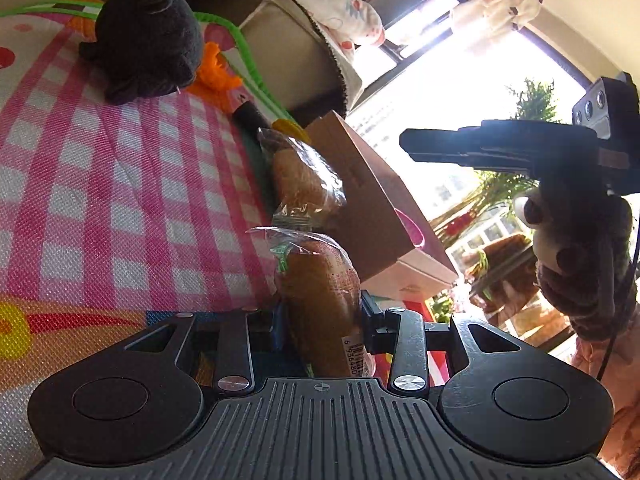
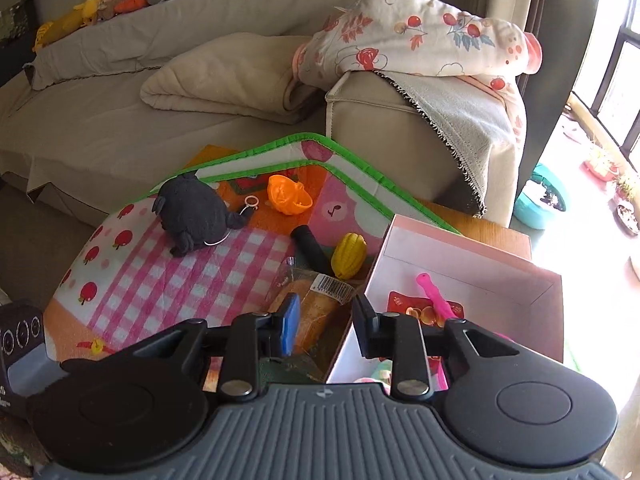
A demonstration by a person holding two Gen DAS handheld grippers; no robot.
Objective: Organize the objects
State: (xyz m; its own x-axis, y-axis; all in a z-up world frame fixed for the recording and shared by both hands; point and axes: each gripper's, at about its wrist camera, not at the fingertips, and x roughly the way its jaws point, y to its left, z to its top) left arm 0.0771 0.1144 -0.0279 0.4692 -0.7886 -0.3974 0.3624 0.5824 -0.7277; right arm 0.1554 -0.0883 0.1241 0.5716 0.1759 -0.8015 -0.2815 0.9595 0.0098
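My left gripper (image 1: 322,320) is shut on a wrapped bread roll (image 1: 320,296). A second wrapped roll (image 1: 304,176) lies beyond it, beside the pink box (image 1: 368,200). My right gripper (image 2: 326,324) is open and empty above a wrapped roll (image 2: 316,300), just left of the pink box (image 2: 460,256). It shows in the left wrist view (image 1: 472,148) with a brown plush toy (image 1: 576,256) under it. On the checked mat (image 2: 160,276) lie a dark grey plush (image 2: 196,212), an orange toy (image 2: 288,194), a black cylinder (image 2: 310,248) and a yellow toy (image 2: 350,254).
The box holds a pink toy (image 2: 434,294) and a red card (image 2: 416,308). A beige sofa (image 2: 120,120) with a folded blanket and a flowered quilt (image 2: 420,36) stands behind the mat. A bright window (image 2: 608,60) is at the right.
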